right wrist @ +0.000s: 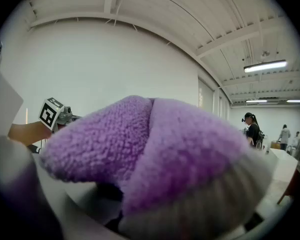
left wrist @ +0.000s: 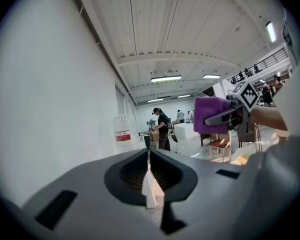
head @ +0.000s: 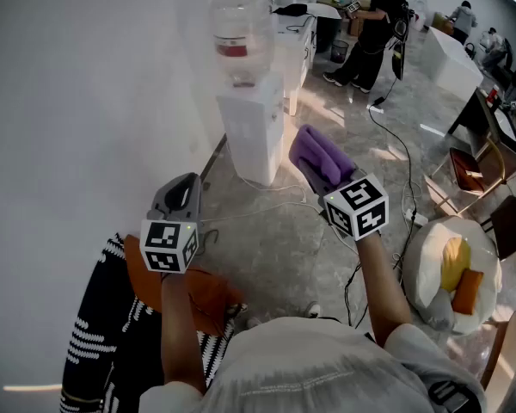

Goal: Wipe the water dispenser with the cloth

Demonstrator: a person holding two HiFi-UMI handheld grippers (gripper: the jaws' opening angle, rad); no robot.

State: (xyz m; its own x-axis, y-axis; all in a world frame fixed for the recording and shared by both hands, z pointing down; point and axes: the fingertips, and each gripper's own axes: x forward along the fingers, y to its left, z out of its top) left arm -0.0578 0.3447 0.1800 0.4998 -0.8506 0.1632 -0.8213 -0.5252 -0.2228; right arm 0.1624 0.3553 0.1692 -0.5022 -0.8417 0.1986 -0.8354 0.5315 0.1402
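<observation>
The white water dispenser [head: 251, 127] stands against the wall with a clear bottle [head: 238, 33] on top; the bottle [left wrist: 123, 134] also shows far off in the left gripper view. My right gripper [head: 316, 169] is shut on a folded purple cloth [head: 320, 155], held up in the air short of the dispenser and to its right. That cloth [right wrist: 150, 154] fills the right gripper view and hides the jaws. My left gripper [head: 182, 189] is lower left, shut with nothing in it, its jaws meeting at a thin seam [left wrist: 148, 159]. It sees the cloth [left wrist: 210, 115] to its right.
The white wall runs along the left. Cables [head: 396, 144] trail over the marble floor. A round white table [head: 430, 261] with yellow and orange items is at the right, a chair [head: 469, 170] behind it. A person [head: 370, 24] stands at the back. An orange cloth [head: 202, 295] lies below my left arm.
</observation>
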